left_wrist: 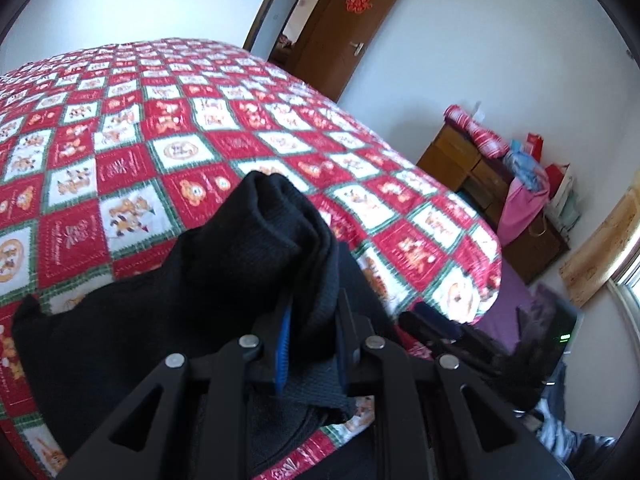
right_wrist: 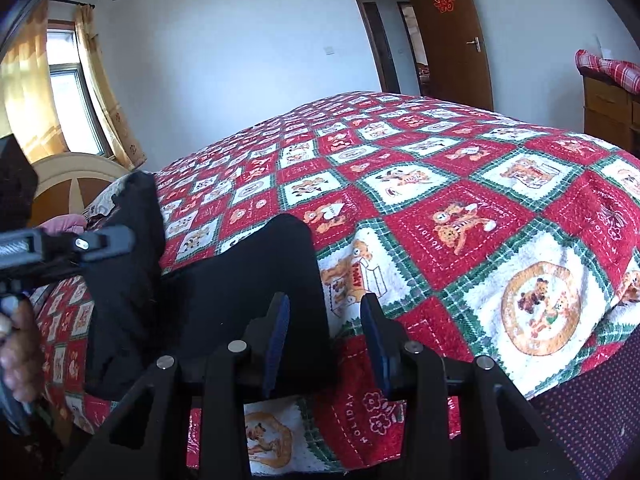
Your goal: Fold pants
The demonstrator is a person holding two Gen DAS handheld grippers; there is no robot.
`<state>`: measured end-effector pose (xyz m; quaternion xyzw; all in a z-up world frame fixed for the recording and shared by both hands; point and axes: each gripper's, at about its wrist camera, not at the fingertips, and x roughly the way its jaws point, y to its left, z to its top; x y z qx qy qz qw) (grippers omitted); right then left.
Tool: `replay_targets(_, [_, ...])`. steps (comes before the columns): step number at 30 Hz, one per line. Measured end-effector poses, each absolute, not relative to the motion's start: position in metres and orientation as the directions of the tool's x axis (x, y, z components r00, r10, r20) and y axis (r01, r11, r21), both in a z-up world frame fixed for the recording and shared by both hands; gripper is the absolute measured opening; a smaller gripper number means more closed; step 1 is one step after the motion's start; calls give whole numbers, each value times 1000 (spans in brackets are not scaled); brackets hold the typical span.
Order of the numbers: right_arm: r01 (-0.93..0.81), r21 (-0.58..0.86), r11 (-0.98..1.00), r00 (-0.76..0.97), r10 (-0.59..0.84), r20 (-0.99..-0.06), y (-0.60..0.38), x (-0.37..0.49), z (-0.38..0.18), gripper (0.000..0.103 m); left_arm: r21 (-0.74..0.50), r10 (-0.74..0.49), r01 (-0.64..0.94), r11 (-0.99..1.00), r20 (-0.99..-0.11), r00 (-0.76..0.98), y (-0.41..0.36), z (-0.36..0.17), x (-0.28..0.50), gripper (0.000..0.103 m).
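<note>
Black pants (left_wrist: 132,320) lie on the red and white patchwork quilt (left_wrist: 168,148) near the bed's front edge. My left gripper (left_wrist: 314,312) is shut on a thick bunched fold of them, lifted off the quilt, and the cloth hides its fingertips. In the right wrist view the pants (right_wrist: 248,280) rise to a lifted corner at the left, where a hand (right_wrist: 16,340) holds the left gripper (right_wrist: 108,242). My right gripper (right_wrist: 325,304) stands open low over the pants' right edge. The cloth reaches partway into the gap, clear of the right pad (right_wrist: 378,344).
The quilt-covered bed (right_wrist: 480,208) fills both views. A brown door (left_wrist: 352,28) stands open at the far wall. A wooden dresser (left_wrist: 472,168) piled with bags stands right of the bed. A headboard (right_wrist: 68,184) and a curtained window (right_wrist: 68,100) are at the left.
</note>
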<state>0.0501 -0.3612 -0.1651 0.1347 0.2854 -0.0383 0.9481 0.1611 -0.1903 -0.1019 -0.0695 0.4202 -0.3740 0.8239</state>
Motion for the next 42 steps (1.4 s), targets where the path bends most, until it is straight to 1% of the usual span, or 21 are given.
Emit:
replay_targets(5, [135,248,959,832,26,-555,-361,52,-167,39,-424,-653,539,728,-668,357,-200,-127,164,19])
replay_targets(10, [124,268,955,835,46,-548,-361,54,-167,39,-397,-637,549,736,-681,362,-211,-132,163,19])
replay_targets(14, [129,285,950,829,54,-557,-364,56,-169,39,-400,-639,546,736,-676,367,-211,-130,162,21])
replay_targets(16, [121,307,944,828,75,-556,-367,58,-170,39,-414,-654,548,726,-663,365,-210,-128,161,23])
replay_targets(17, [100,338,936,829,110,-549,-369,59,-171,39,-424,-667,556,715,-651,362,-210,-124,158,23])
replay_targets(18, [57,406,912,828,184,-530,-373,62,-172,45,-428,-677,563,707,-639,364,-210,-121,156,23])
replay_targets(19, [34,445,895,826,226,-517,-375,63,-172,51,-431,-684,567,702,-631,367,-209,-118,155,23])
replay_targets(20, [16,478,878,826,258,-501,-377,64,-172,60,-435,-693,574,694,-619,369,-208,-114,153,23])
replay_targets(22, [-18,502,865,840,285,-461,-378,64,-169,61,-436,-713,593,677,-589,381,-204,-105,149,23])
replay_targets(24, [-52,529,847,834,329,-443,-377,68,-169,62,-418,-711,601,682,-571,410,-198,-98,145,23])
replay_targets(25, [-55,538,841,828,339,-447,-377,69,-171,62,-411,-708,598,688,-562,428,-192,-96,144,26])
replay_targets(26, [-55,544,837,819,349,-455,-376,71,-173,62,-407,-704,593,695,-554,445,-184,-94,143,34])
replay_targets(27, [-54,541,839,812,352,-466,-373,73,-174,62,-403,-696,583,706,-546,466,-175,-94,143,39])
replay_targets(28, [-56,533,844,811,350,-469,-371,74,-173,62,-394,-682,567,723,-541,493,-166,-94,143,48])
replay_targets(29, [-64,522,851,813,348,-467,-368,73,-172,62,-386,-669,556,736,-538,513,-156,-94,142,51])
replay_targets(31, [-84,494,865,817,344,-462,-360,74,-168,62,-360,-641,538,762,-541,545,-140,-98,140,51])
replay_targets(33, [-97,455,885,823,328,-463,-351,74,-164,66,-289,-568,501,816,-565,598,-123,-106,137,51])
replay_targets(36, [-102,413,905,823,310,-476,-334,80,-158,67,-205,-463,436,876,-607,646,-101,-123,134,55])
replay_targets(38, [-96,381,920,820,290,-493,-322,83,-156,67,-195,-422,392,899,-625,656,-87,-134,135,57])
replay_targets(40, [-67,323,944,814,239,-529,-310,89,-156,67,-199,-403,365,909,-639,655,-78,-144,135,59])
replay_targets(42, [-17,286,958,798,185,-573,-305,96,-160,67,-181,-370,338,923,-653,660,-74,-152,138,63])
